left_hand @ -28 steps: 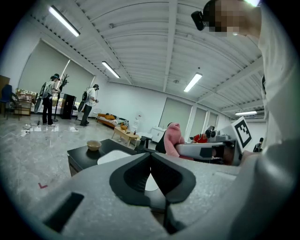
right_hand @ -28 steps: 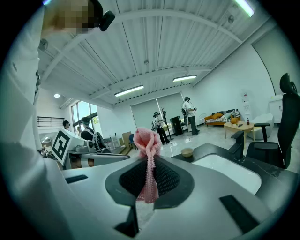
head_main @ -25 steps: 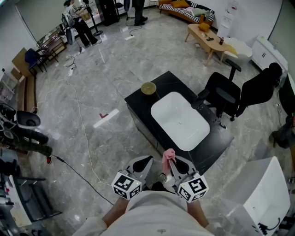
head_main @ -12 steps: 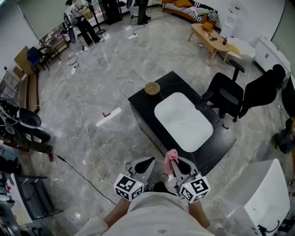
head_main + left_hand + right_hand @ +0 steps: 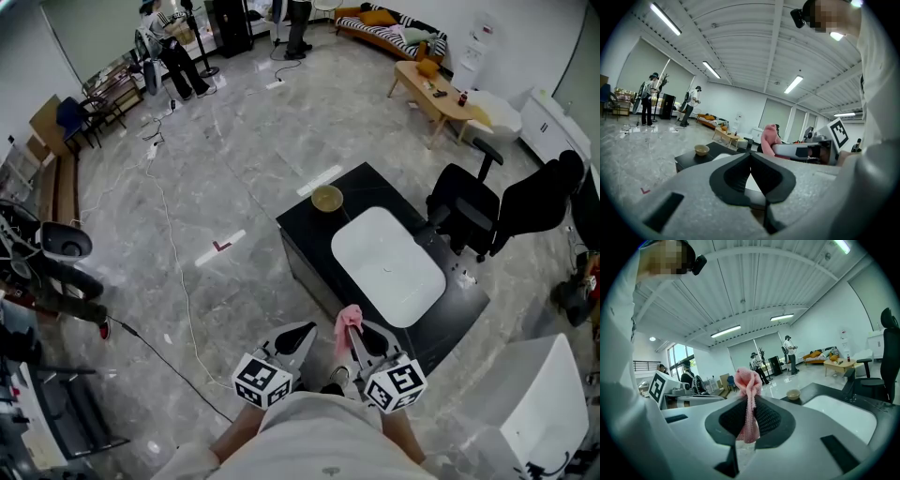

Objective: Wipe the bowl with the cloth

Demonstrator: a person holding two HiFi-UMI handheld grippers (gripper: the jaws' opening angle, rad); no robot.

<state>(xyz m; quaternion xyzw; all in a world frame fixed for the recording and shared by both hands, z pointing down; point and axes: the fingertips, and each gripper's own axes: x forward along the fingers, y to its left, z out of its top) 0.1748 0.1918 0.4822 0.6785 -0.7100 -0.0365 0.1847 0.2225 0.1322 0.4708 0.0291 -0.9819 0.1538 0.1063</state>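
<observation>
Your right gripper point(image 5: 354, 330) is clenched on the pink cloth point(image 5: 348, 319). In the right gripper view its jaws pinch the fabric, with a bunched knot standing above the tips and a strip hanging down between the pads. Your left gripper point(image 5: 300, 333) is clamped tight with nothing in it, its tips meeting in the left gripper view. You hold both close to your body at 6 o'clock in the head view, the left at 9 o'clock of the right, near it but not touching.

The tan bowl point(image 5: 327, 199) sits upright at 12 o'clock from the grippers, well apart from them. It rests on the far corner of the black counter point(image 5: 361, 183), just beside the 11 o'clock end of the white sink basin point(image 5: 387, 265). Black office chairs point(image 5: 469, 211) stand at 3 o'clock of the counter.
</observation>
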